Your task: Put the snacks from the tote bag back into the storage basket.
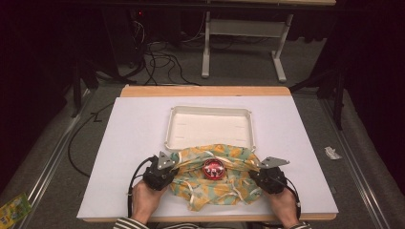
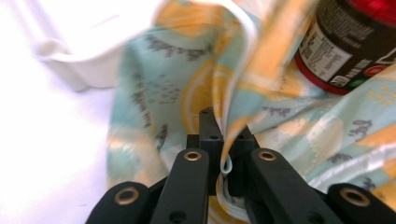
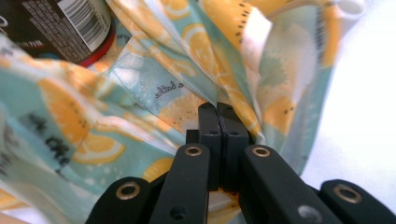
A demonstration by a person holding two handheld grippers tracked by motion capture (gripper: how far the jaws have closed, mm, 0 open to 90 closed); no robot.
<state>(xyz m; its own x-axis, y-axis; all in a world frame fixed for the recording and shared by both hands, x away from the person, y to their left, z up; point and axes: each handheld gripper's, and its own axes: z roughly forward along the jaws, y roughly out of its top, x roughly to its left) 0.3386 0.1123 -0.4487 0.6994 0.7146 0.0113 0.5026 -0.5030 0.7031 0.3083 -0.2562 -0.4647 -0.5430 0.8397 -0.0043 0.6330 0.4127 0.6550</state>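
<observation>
Both claws clenched on cloth [image 1: 217, 179]: left claw [image 2: 223, 135], right claw [image 3: 218, 122]. My worry: can [image 1: 214, 169] tips, rolls toward counter [image 1: 133, 138] near edge if pull uneven; thin fold slips out.

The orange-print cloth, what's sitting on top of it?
A dark can with a red top stands on the cloth, label showing. Cloth folds hide its base. Left tool and right tool each pinch a cloth edge.

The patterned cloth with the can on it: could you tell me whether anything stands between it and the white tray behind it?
Nothing visible does. The patterned cloth, pinched by both tools, already overlaps the white tray at its near rim; the tray's floor looks bare.
</observation>
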